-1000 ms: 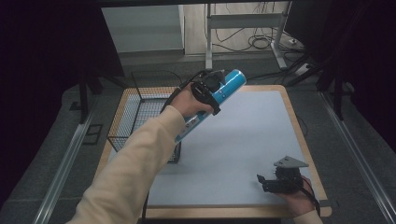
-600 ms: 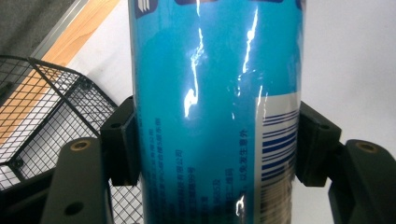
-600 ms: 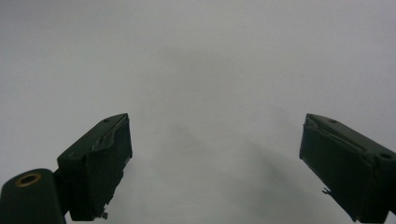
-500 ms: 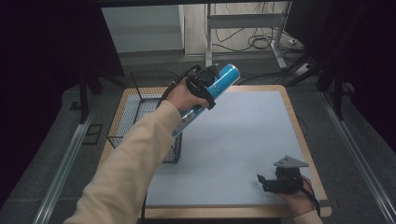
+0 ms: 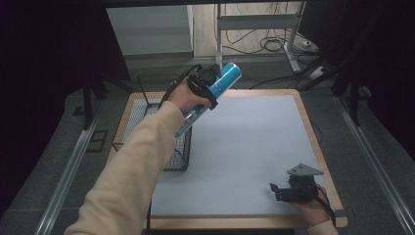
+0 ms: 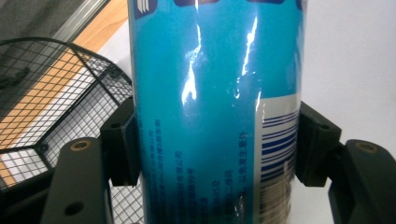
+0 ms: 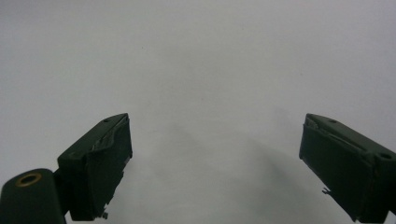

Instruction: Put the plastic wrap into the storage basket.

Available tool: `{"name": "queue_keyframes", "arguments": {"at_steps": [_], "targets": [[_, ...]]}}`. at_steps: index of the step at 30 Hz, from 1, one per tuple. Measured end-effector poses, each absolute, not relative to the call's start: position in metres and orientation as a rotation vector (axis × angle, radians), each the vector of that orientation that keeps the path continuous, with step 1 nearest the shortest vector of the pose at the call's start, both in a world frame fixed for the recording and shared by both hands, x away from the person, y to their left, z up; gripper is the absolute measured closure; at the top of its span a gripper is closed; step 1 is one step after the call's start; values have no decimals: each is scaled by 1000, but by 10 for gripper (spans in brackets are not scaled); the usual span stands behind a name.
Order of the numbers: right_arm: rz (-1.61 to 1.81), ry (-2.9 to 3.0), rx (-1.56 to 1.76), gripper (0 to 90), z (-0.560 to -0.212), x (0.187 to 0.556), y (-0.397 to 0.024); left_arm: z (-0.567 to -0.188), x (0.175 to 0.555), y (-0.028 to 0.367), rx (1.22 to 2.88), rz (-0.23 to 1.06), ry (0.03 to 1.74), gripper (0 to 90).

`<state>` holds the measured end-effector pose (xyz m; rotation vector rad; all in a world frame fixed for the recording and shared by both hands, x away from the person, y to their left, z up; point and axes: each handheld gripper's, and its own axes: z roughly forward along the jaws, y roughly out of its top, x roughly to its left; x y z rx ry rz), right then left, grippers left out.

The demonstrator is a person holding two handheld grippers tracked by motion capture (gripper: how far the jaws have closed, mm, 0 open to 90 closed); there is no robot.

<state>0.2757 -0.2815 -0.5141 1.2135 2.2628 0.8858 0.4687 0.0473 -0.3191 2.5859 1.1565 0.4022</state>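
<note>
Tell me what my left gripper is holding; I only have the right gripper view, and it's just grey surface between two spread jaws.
Observer: The left gripper is shut on a blue can, one jaw pressed to each side of it.
Operator: Is it on the table or in the air?
Observer: In the air, tilted, over the table's far left, beside a black wire basket.
Operator: Anything inside that basket?
Observer: Through the mesh I can make out nothing in it, though the arm hides part of it.
Operator: And where is my right gripper?
Observer: The right gripper sits open, low at the table's near right corner.
</note>
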Motion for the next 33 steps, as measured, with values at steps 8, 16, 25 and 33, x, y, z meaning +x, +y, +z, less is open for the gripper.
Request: {"name": "queue_keyframes", "arguments": {"at_steps": [8,16,25,33], "targets": [[885,2262,1213,98,-515,276,-282,-320,480,59,2570,432,1202,315],[887,2259,1216,98,-515,277,-282,-330,488,73,2544,432,1267,315],[879,2263,1214,98,-516,277,-282,-338,493,89,2536,446,1309,315],[876,2263,1215,98,-516,277,-282,-347,497,100,2534,449,1343,315]]}}
